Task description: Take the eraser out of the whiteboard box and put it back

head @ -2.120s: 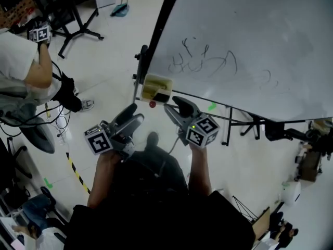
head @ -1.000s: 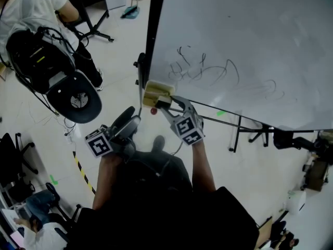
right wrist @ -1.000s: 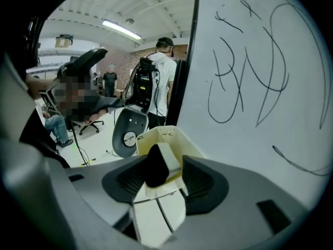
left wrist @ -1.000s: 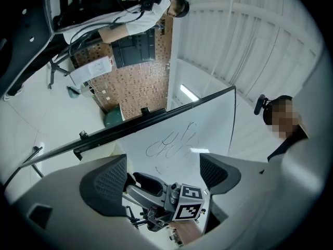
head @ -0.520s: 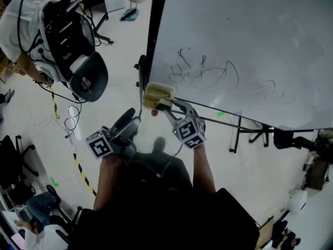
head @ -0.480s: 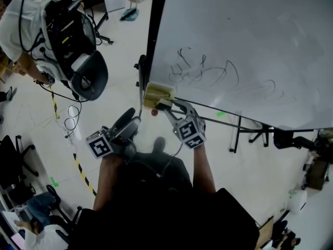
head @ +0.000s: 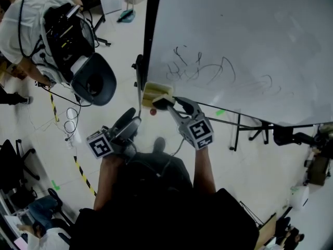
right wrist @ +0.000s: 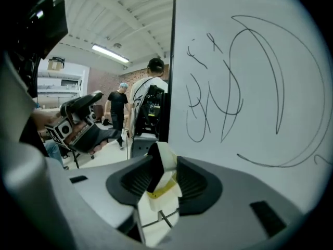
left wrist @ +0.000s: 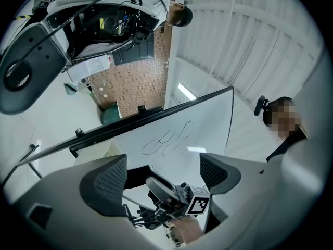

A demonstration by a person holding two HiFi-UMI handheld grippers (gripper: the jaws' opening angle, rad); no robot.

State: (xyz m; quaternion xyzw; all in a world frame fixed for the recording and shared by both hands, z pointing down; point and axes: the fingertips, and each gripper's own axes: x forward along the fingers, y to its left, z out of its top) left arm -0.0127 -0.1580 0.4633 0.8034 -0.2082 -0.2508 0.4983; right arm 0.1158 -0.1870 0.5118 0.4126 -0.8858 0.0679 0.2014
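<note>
Centre of the head view: the right tool (head: 166,102), whose jaws have just been closing, pinches the pale, yellow-banded eraser (right wrist: 165,190) at the lower right edge of the cream box (head: 152,91), which hangs on the scribbled whiteboard (head: 250,40). Lower left, the left tool (head: 131,120) hangs with its jaws wide apart, empty. A person (head: 26,14) in white carrying cabled gear stands upper left.

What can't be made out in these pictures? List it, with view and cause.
Inside of the pale yellow whiteboard box: head view, too small, partly behind the right gripper.
Lower end of the white-and-black eraser with a yellow band: right gripper view, sunk between the fingers, which have just been closing on it.
Black scribble on the whiteboard: right gripper view, cut off at the right rim.
</note>
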